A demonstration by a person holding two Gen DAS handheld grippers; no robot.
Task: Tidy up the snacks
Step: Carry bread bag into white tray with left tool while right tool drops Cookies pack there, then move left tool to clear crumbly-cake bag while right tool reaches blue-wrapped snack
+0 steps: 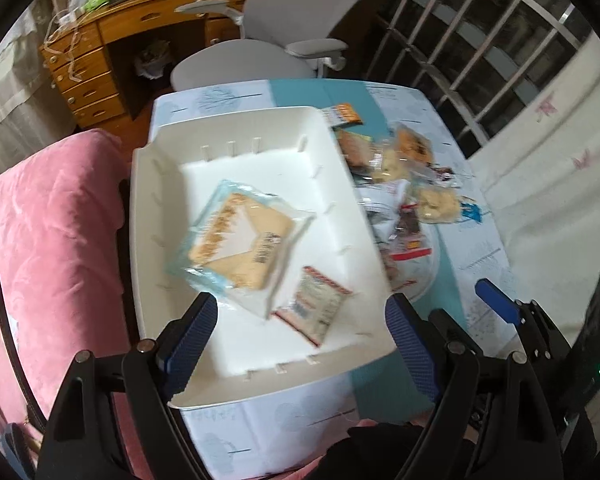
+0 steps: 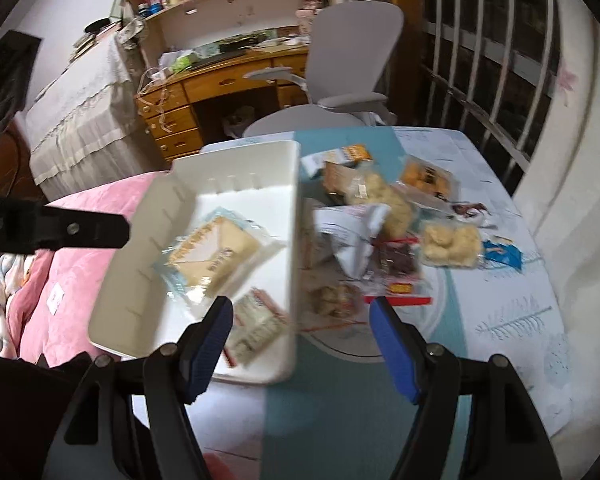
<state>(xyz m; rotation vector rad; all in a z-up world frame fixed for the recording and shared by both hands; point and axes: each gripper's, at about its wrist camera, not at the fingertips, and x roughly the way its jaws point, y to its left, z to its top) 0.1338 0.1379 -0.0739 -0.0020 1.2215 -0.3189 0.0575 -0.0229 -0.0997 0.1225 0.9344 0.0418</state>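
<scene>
A white tray [image 1: 148,208] [image 2: 236,156] sits on the left half of the table. Inside it lie a large clear packet of beige crackers [image 1: 240,236] [image 2: 212,248] and a small packet with a red-striped edge [image 1: 312,308] [image 2: 256,328]. My left gripper [image 1: 302,320] hovers open over the tray's near end, with nothing pressed between its blue pads. To the tray's right, a pile of assorted snack packets [image 1: 400,184] [image 2: 380,220] lies loose on the cloth. My right gripper [image 2: 300,320] stands open above the tray's right wall and holds nothing.
The table wears a white and teal cloth [image 1: 480,248] [image 2: 480,320]. A pink blanket [image 1: 52,240] [image 2: 100,196] borders the left side. Behind the table are a grey office chair [image 1: 292,20] [image 2: 352,48] and a wooden desk [image 1: 100,48] [image 2: 220,80]. A barred window [image 1: 480,40] is at the right.
</scene>
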